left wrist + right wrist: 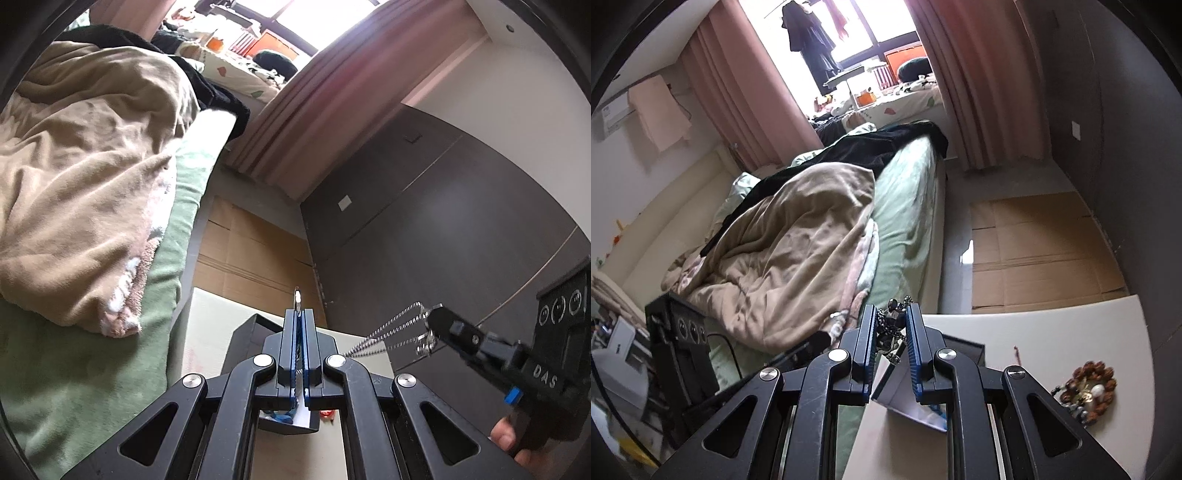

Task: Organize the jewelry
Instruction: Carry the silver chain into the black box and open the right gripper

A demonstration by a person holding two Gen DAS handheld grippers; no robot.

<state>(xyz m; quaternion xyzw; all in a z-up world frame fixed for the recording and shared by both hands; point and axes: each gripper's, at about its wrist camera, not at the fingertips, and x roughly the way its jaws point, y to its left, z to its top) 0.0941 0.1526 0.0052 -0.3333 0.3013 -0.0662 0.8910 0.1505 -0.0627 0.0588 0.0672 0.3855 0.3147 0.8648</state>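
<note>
Above the table's (1052, 332) near edge, the left gripper (298, 317) pinches a chain necklace (391, 334) stretched across to the right gripper (891, 325), whose narrow jaws clamp its bunched links. Below them sits a dark box (247, 332), its contents mostly hidden. Beaded bracelets (1086, 387) lie by the table's right edge, blurred.

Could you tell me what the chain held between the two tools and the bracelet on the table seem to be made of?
The chain looks like silvery metal: bright glinting links. The left tool and right tool both clamp it. The bracelet on the table seems to be brown wooden beads, matte and knobbly, perhaps seeds.
</note>
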